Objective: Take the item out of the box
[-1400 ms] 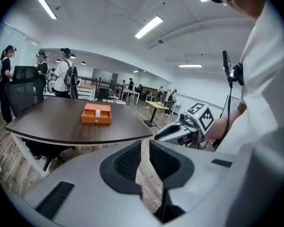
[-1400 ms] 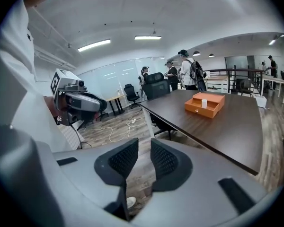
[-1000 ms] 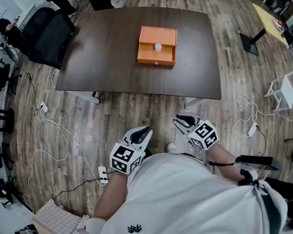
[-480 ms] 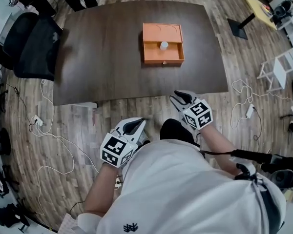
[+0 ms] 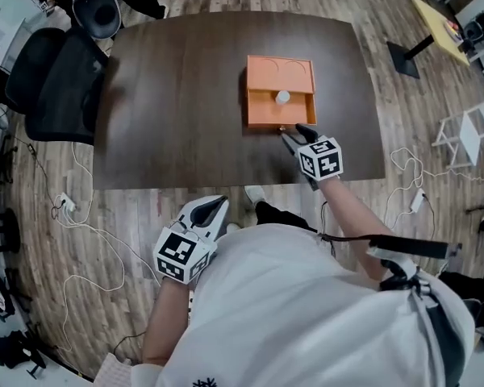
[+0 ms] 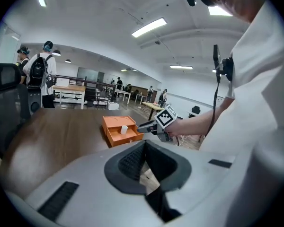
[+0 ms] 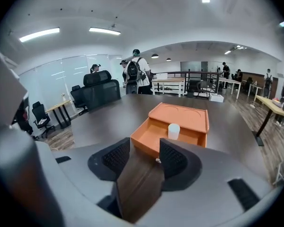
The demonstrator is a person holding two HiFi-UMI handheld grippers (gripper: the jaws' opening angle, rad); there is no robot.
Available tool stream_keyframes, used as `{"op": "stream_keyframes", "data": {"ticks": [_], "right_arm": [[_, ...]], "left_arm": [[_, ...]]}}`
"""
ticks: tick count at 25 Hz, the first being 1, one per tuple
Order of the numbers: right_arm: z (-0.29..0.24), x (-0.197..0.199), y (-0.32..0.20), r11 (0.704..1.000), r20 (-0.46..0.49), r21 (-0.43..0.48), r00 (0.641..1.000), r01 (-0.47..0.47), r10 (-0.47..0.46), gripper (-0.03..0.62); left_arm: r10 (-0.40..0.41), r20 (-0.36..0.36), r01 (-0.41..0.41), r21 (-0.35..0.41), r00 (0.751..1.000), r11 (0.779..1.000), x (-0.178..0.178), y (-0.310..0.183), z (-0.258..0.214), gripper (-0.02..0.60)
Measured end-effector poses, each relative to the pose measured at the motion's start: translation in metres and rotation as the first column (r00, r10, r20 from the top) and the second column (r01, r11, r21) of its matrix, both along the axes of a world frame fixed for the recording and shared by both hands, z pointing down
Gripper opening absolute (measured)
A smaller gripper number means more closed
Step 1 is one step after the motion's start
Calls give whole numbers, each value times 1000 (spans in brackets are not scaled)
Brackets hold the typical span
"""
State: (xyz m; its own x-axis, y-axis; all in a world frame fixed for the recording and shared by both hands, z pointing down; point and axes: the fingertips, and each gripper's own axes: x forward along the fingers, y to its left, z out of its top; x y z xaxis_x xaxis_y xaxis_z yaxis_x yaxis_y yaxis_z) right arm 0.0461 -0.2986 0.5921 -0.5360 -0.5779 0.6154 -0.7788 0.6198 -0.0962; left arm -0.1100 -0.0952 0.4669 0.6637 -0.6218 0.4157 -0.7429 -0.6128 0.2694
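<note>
An orange box point(image 5: 279, 69) lies on the dark table point(image 5: 177, 95), its drawer pulled out toward me. A small white cylinder point(image 5: 282, 97) stands upright in the drawer, also seen in the right gripper view point(image 7: 173, 130) and left gripper view point(image 6: 124, 129). My right gripper point(image 5: 294, 133) hovers just before the drawer front. Its jaws are opening with nothing between them point(image 7: 142, 150), and the drawer's small knob point(image 7: 157, 161) shows just ahead. My left gripper point(image 5: 218, 205) hangs low over the floor beside my body, jaws together and empty point(image 6: 145, 145).
A black office chair point(image 5: 60, 63) stands at the table's left end. Cables point(image 5: 89, 208) trail over the wood floor near the table's front left. A white stool point(image 5: 476, 143) and a yellow table point(image 5: 440, 22) are off to the right. People stand in the background.
I have stepped up to the table. The right gripper moved forward from near my waist to the drawer front and its jaws spread. The left gripper stayed low.
</note>
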Motion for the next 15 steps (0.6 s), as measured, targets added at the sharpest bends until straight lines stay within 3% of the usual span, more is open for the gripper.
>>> {"op": "stream_keyframes", "data": {"ticks": [7, 15], "right_arm": [[37, 3, -88, 999, -66, -38, 998, -22, 19, 217], [76, 3, -136, 992, -132, -111, 990, -63, 49, 256]], "left_arm": [[-87, 5, 87, -25, 996, 996, -6, -60, -4, 9], [-109, 21, 110, -59, 994, 992, -4, -97, 0, 9]]}}
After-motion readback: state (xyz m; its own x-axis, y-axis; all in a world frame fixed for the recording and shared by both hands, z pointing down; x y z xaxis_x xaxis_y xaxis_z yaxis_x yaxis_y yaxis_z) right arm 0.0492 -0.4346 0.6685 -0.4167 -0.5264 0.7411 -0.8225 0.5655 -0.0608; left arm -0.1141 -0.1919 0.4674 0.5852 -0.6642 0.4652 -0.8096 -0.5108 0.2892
